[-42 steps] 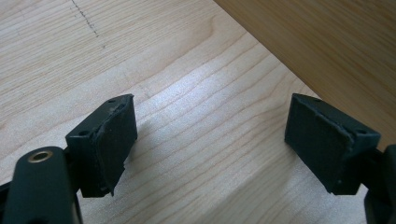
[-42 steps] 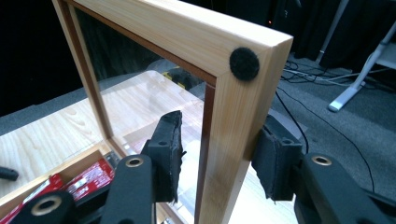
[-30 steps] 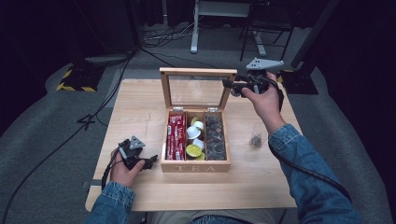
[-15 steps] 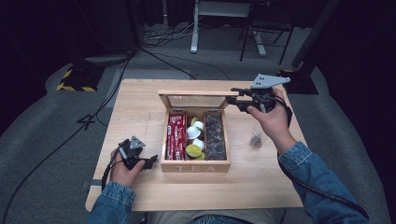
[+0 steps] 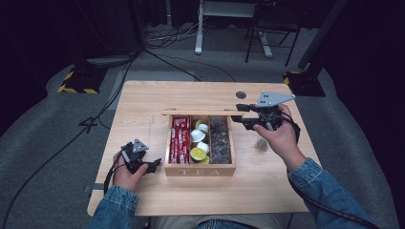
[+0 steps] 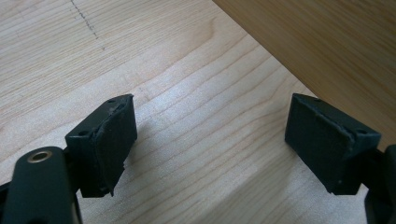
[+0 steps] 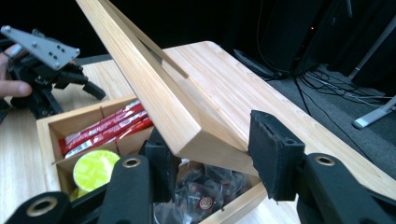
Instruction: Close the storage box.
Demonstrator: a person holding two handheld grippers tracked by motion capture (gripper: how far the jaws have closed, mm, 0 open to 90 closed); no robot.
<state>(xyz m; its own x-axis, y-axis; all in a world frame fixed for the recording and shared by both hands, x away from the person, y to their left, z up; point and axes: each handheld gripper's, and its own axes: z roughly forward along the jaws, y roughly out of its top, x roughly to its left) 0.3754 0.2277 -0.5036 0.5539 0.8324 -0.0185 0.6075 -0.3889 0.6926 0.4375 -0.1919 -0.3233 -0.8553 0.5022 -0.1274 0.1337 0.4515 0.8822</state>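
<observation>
Item: wooden tea box (image 5: 199,170) at the middle of the table (image 5: 157,95), holding red sachets (image 5: 180,136), capsules (image 5: 198,154) and dark wrapped pieces (image 5: 220,143).

Lid (image 7: 154,88): hinged, tilted partway over the box. We are cradling its corner between the jaws of the right gripper (image 5: 246,114); they are standing apart on either side, guiding the lid, not clamping it.

Left gripper (image 6: 210,140): we are resting it wide open and empty on the table just beside the box's left wall, likely to steady it.

Light wooden table (image 5: 200,95); on it, tea box (image 5: 200,169); beside, small dark object (image 5: 261,144)
</observation>
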